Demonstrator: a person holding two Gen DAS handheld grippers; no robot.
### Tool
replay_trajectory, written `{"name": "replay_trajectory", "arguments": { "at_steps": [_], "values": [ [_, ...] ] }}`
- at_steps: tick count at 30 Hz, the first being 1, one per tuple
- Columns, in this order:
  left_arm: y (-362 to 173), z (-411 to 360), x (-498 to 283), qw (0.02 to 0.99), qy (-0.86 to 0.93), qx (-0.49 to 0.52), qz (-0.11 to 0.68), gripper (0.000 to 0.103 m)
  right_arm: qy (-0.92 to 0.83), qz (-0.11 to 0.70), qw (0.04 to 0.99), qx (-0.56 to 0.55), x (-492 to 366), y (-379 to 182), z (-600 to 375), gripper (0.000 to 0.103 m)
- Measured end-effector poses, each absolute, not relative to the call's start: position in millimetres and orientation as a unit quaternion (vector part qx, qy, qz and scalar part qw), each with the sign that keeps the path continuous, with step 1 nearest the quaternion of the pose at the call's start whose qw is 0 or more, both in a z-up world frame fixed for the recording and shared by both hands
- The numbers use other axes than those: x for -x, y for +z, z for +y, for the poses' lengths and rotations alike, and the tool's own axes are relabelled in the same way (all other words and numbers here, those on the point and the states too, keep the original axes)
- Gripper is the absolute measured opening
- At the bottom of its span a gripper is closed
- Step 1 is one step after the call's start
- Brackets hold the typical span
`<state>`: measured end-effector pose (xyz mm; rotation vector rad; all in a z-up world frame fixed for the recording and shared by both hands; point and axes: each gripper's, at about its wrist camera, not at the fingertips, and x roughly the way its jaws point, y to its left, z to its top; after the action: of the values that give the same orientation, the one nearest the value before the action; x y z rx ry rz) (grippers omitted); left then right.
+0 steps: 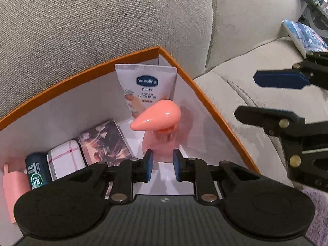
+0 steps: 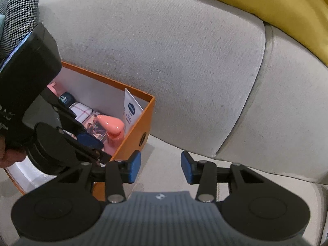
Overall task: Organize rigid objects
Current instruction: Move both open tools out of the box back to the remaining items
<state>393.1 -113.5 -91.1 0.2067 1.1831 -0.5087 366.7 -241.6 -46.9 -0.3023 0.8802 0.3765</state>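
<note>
An orange box (image 1: 215, 110) with white inner walls sits on a grey sofa. Inside stand a pink pump bottle (image 1: 162, 131), a white Vaseline tube (image 1: 146, 86) in the far corner, a patterned card box (image 1: 104, 143), a white checked case (image 1: 65, 162), a dark green stick (image 1: 37, 172) and a pink item (image 1: 13, 192). My left gripper (image 1: 163, 164) is over the box, its blue pads apart on either side of the bottle's base, not pressing it. My right gripper (image 2: 161, 168) is open and empty over the sofa seat, right of the box (image 2: 131, 135). The pump bottle also shows there (image 2: 113, 129).
The grey sofa backrest (image 1: 102, 20) rises right behind the box. A blue patterned book (image 1: 303, 37) lies on the seat at the far right. A yellow cushion (image 2: 266, 2) rests on the backrest, and a houndstooth cushion (image 2: 18, 6) is at the upper left.
</note>
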Motion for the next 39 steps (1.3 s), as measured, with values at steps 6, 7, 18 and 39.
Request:
{"name": "replay_trajectory", "arguments": {
  "at_steps": [6,7,18,39],
  "values": [
    [-85.2,-110.5,-386.7,0.794,-0.237,-0.095,0.551,0.023,0.185,0.422,0.875,0.145,-366.7,-44.2,-240.7,0.045],
    [-80.9,-108.4,-383.9,0.796,-0.238,-0.095,0.548,0.023,0.185,0.422,0.875,0.145,-365.6,-42.9,-240.2,0.045],
    [1.7,-59.4,-279.5,0.857,-0.265,-0.044,0.440,0.023,0.190,0.397,0.894,0.079,-308.5,-4.7,-248.6,0.049],
    [-88.1,-11.5,-110.9,0.809,-0.156,0.098,0.558,0.024,0.213,0.506,0.835,0.038,-109.8,-86.7,-215.0,0.066]
  ]
}}
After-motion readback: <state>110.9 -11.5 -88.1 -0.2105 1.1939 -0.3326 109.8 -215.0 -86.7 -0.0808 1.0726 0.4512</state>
